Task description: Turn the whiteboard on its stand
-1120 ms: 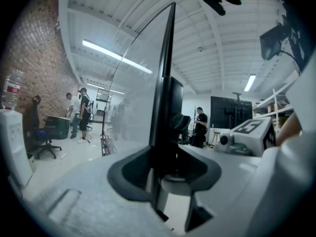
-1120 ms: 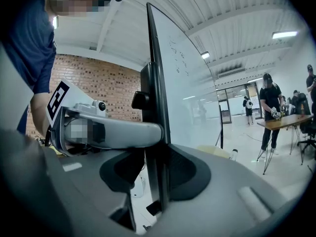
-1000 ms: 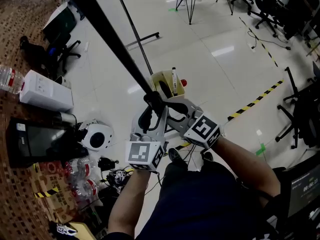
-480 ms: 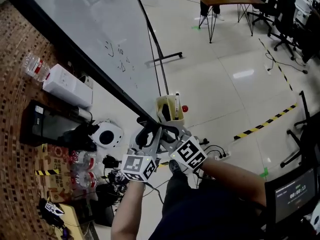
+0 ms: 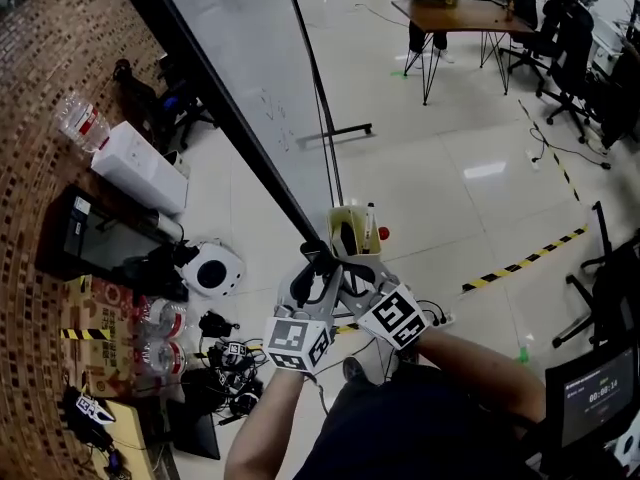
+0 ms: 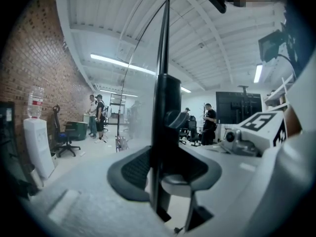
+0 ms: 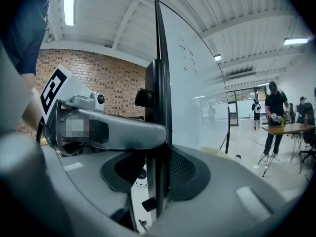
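— Firstly, the largest item?
— Large black-framed white whiteboard (image 5: 250,68), slanting over the glossy pale floor (image 5: 440,158).
— Next?
— Grey left gripper (image 5: 308,273) and grey right gripper (image 5: 345,268), side by side, each clamped tight on the whiteboard's black frame edge at its near end.
— Smallest?
— Yellow marker holder (image 5: 352,230), just beyond both grippers.
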The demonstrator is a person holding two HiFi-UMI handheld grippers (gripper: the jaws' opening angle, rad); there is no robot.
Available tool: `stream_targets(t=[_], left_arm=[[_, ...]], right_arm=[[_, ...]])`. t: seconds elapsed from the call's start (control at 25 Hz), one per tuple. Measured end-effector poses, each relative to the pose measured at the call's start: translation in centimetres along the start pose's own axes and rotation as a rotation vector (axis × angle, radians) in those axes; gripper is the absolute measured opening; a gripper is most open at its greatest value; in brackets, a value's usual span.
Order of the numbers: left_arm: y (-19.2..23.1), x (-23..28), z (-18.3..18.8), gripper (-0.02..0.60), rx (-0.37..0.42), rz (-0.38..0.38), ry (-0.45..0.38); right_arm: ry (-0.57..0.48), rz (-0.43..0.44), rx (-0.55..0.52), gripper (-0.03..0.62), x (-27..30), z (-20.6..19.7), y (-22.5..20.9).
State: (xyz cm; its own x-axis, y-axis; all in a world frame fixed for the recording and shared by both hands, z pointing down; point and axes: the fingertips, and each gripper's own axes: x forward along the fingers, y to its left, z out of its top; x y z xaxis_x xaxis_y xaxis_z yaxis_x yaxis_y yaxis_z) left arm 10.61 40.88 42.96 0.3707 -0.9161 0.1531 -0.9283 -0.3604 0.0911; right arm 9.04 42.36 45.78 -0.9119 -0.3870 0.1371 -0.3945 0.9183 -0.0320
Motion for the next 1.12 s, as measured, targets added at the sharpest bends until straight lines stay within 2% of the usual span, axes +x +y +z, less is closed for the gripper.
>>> stream_targets(t=[0.2,0.44,0.56,0.76,0.92,1.12], left_arm=[[-0.3,0.1,-0.2,0.173,-0.01,-0.009,0.009],[-1.0,-0.7,-0.1,0.173,0.036,-0.03,0.022],[-0.1,-2.6,-0.3,0.173,0.062,-0.033,0.038],[0.9,-5.9,-2.6,0.172,0.008,-0.027,0.1],[-0.6,-7.2,-4.2,0.172,0.017,-0.054,0.16],[-2.4,-7.3,-4.0,0.17,0.009,-0.091,0.169]], right_arm=[[0.038,-0.039,-0.008,0.137,-0.3,-1.2,-0.4],[0.04,-0.049,0.013,0.138,-1.3,-0.2,-0.2],[0.04,-0.073,0.042,0.099,-3.1,0.0,-0.2],[0.055,-0.17,0.113,0.069,-6.8,-1.0,-2.2],[0.071,-0.226,0.173,0.063,-9.8,-1.1,-3.0],[0.067,-0.269,0.191,0.063,-12.5,-1.1,-2.6]])
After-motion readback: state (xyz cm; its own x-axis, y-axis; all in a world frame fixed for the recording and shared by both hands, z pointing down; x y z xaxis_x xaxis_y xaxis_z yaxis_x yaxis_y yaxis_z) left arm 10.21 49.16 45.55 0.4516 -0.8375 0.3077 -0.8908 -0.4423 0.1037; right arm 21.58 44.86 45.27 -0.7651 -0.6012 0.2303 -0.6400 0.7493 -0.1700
